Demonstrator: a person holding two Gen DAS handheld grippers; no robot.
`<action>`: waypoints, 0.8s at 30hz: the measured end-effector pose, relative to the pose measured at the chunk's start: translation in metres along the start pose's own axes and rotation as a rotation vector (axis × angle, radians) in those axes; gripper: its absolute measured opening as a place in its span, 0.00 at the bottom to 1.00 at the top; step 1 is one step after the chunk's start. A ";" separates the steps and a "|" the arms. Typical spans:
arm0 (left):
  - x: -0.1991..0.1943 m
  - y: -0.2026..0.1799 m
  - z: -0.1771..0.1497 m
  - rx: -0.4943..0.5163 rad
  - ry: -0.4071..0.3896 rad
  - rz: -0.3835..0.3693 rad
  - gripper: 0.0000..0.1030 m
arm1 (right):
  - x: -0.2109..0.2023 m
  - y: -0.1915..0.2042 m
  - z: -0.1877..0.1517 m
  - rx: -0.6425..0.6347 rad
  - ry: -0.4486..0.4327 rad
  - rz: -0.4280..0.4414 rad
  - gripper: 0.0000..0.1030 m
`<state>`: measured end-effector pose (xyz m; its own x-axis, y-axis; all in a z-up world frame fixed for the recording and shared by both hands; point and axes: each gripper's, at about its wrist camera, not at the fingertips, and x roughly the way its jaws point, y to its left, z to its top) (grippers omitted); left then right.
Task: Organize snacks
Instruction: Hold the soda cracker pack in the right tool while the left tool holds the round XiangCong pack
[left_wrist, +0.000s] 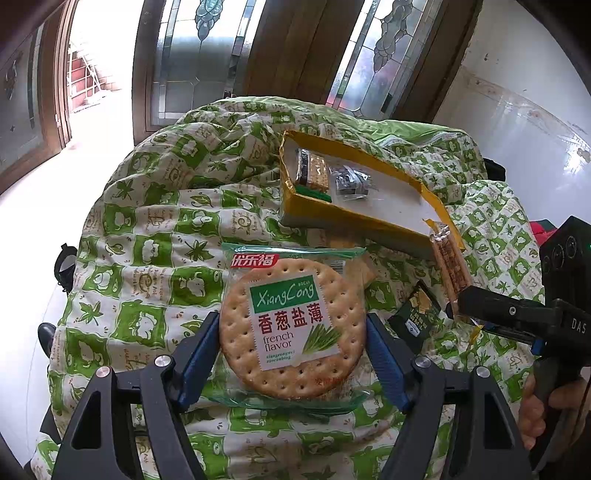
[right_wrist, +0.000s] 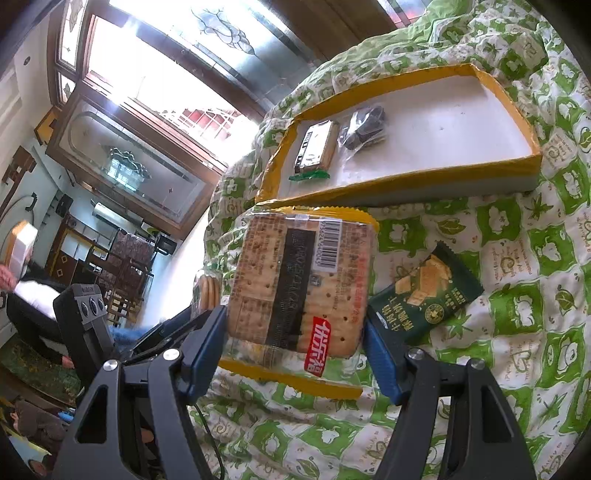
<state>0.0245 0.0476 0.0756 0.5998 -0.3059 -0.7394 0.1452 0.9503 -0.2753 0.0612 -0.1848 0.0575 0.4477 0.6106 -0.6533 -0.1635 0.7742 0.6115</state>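
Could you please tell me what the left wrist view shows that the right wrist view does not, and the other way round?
Only the left wrist view shows the front label of the round cracker pack that the left claw holds, and the person's hand on the right handle.

Only the right wrist view shows the barcode back of the square cracker pack in the right claw, and the furnished room behind.

Both show the yellow-rimmed box with two packets inside, the dark green snack packet and the green patterned quilt.
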 end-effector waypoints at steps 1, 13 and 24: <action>0.000 0.000 0.000 0.000 -0.001 0.000 0.77 | -0.001 0.000 0.000 0.001 -0.001 0.001 0.68; -0.004 -0.006 0.009 0.018 -0.017 -0.001 0.77 | -0.011 -0.002 -0.001 0.008 -0.024 0.000 0.68; -0.005 -0.017 0.023 0.051 -0.035 -0.007 0.77 | -0.023 -0.003 0.001 0.011 -0.052 -0.005 0.68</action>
<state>0.0375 0.0339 0.0984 0.6255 -0.3109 -0.7156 0.1891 0.9502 -0.2476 0.0522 -0.2010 0.0716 0.4939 0.5969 -0.6323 -0.1517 0.7752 0.6133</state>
